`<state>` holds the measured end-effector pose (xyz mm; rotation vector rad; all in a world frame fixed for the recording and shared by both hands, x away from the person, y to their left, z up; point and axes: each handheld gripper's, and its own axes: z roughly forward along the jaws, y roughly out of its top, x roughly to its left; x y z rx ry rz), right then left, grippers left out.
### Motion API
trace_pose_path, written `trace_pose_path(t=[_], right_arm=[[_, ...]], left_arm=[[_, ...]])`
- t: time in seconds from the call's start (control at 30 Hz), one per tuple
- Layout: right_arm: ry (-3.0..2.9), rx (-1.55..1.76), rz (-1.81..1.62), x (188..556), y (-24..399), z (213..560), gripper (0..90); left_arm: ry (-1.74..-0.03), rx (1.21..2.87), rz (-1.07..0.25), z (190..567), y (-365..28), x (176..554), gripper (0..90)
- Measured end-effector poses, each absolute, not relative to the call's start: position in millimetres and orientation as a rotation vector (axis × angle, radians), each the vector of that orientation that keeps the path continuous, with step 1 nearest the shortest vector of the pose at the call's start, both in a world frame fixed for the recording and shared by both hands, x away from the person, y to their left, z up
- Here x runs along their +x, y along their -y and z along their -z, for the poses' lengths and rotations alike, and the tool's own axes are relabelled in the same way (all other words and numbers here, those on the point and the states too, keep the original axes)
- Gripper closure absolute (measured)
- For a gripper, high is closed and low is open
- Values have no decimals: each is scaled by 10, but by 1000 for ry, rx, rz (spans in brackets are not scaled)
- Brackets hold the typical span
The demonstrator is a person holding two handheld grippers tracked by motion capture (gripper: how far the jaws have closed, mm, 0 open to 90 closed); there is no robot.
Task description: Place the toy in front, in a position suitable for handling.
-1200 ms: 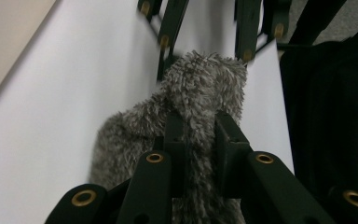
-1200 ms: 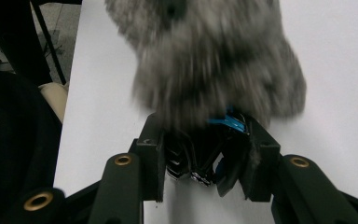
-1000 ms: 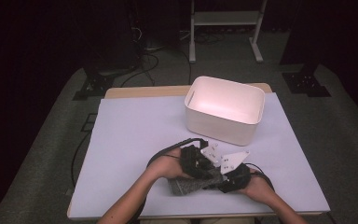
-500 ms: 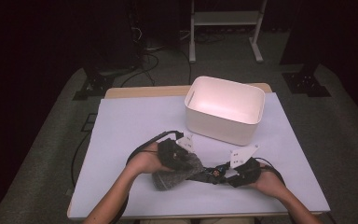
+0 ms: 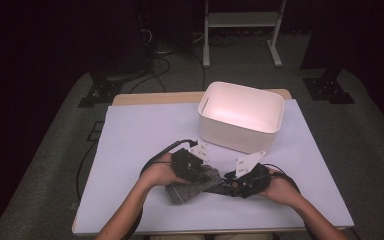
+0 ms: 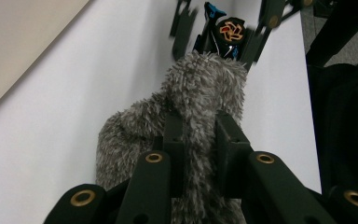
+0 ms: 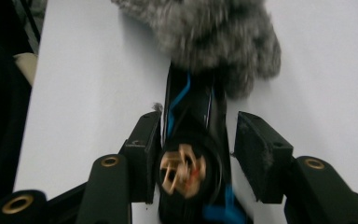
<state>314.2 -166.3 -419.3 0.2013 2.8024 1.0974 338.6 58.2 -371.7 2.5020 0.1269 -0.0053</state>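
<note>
High view: person's forearms enter from the bottom edge, hands meeting over the near middle of the white tabletop (image 5: 130,135). Left gripper (image 5: 195,167) has its fingers clamped on a grey fuzzy cover (image 5: 190,187) that lies on the tabletop. Left gripper view confirms the pinch: both fingers (image 6: 175,140) press into the fur. Right gripper (image 5: 227,186) points at the cover's end; its fingers have just been opening, and a black handle with blue wiring (image 7: 191,140) sits between them, the right pad clear of it. White bin (image 5: 241,116) stands well behind the hands.
</note>
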Motion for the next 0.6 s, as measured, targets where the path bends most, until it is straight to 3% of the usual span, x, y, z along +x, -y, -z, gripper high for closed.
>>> trace_pose_path(t=[0.27,0.6], right_arm=[[-2835,181,-1044,3200,1609,4163,575],[-2873,156,-928,3224,1464,4111,514]], left_arm=[[-173,2462,18,3725,-811,3414,762],[-222,2446,46,3847,-991,3429,767]])
